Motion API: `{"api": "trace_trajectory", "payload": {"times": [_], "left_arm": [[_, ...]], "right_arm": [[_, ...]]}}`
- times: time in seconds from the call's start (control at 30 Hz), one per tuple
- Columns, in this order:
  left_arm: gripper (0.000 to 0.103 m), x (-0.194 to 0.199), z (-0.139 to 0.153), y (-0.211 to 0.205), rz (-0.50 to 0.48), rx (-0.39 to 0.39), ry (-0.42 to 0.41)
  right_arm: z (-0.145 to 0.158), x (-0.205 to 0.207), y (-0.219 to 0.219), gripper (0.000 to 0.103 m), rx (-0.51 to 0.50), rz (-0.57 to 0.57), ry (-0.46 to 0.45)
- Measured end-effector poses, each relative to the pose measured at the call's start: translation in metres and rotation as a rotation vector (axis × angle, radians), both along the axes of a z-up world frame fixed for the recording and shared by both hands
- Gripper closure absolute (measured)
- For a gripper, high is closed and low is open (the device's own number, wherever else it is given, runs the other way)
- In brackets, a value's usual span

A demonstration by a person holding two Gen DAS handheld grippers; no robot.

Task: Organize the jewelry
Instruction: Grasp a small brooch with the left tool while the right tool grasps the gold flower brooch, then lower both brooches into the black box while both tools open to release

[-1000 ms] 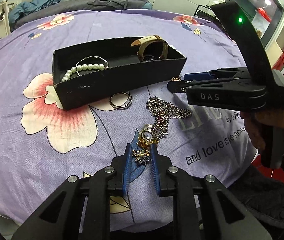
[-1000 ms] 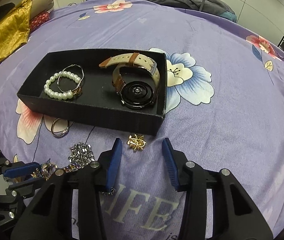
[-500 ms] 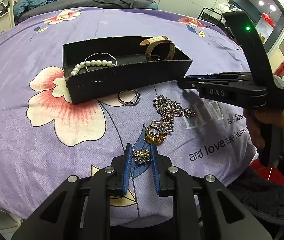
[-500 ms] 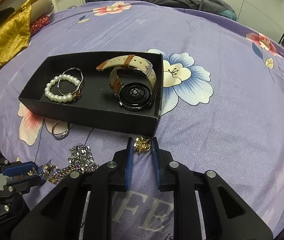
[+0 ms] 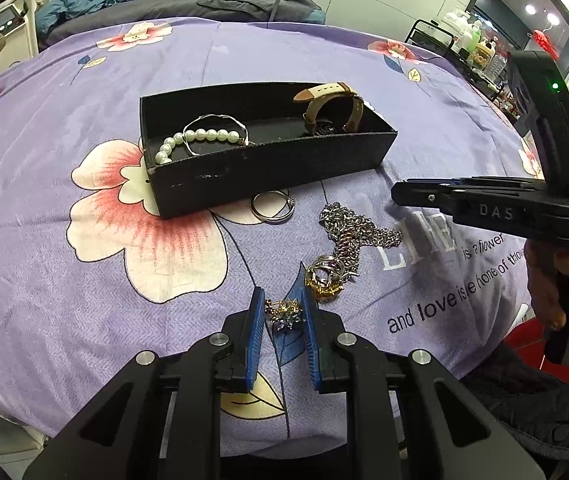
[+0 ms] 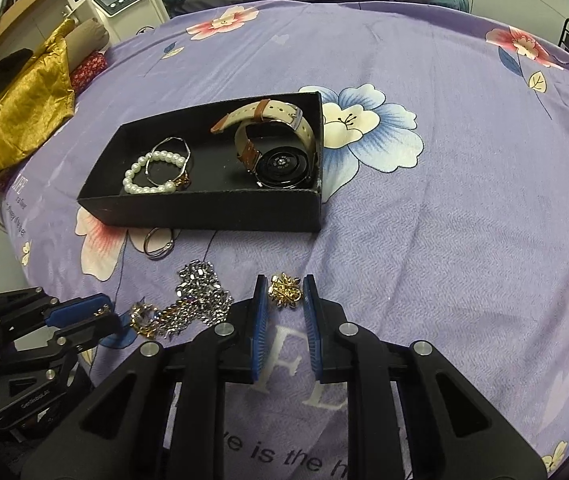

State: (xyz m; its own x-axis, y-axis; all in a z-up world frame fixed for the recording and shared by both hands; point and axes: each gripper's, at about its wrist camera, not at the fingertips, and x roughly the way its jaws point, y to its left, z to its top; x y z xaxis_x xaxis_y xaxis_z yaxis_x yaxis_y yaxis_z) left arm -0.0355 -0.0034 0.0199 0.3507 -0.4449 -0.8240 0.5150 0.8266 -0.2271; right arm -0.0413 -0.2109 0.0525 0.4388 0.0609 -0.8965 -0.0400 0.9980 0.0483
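Since a second ago my right gripper [image 6: 283,294] has closed onto a gold brooch [image 6: 284,290]; my left gripper [image 5: 283,314] pinches another brooch [image 5: 283,312], chain [image 5: 354,229] and ring [image 5: 272,207] lying before the black box [image 5: 268,168].

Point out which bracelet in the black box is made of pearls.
The pearl bracelet at the box's left end; the thin wire bangle overlapping it is bare metal.

The cloth [image 6: 444,240] under both tongs is lilac with pink, white and blue flowers and white and black lettering. Ahead of the tongs the box [image 6: 212,212] is black, holding white pearls [image 6: 144,176] and a beige, brown-lined watch strap [image 6: 272,114]. The tong pads [image 6: 261,320] are blue on black arms. Between them sits a gold brooch [image 6: 283,290]; to the left lies a silver chain [image 6: 200,292].
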Motion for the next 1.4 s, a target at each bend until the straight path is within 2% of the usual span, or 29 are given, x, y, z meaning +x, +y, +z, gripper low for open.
{"api": "trace_trajectory", "payload": {"times": [0.2,0.63,0.97,1.4], "left_arm": [[0.085,0.007,0.010,-0.002,0.007,-0.007,-0.030],[0.085,0.042,0.050,-0.009,0.036,-0.030,-0.168],[0.085,0.073,0.048,-0.019,0.063,-0.017,-0.162],[0.085,0.082,0.037,-0.022,0.076,0.002,-0.148]], "right_arm": [[0.014,-0.003,0.005,0.085,0.003,0.017,-0.028],[0.044,0.017,0.022,0.085,0.003,0.056,-0.108],[0.039,0.039,0.026,0.085,-0.028,0.053,-0.111],[0.026,0.051,0.023,0.084,-0.032,0.025,-0.094]]}}
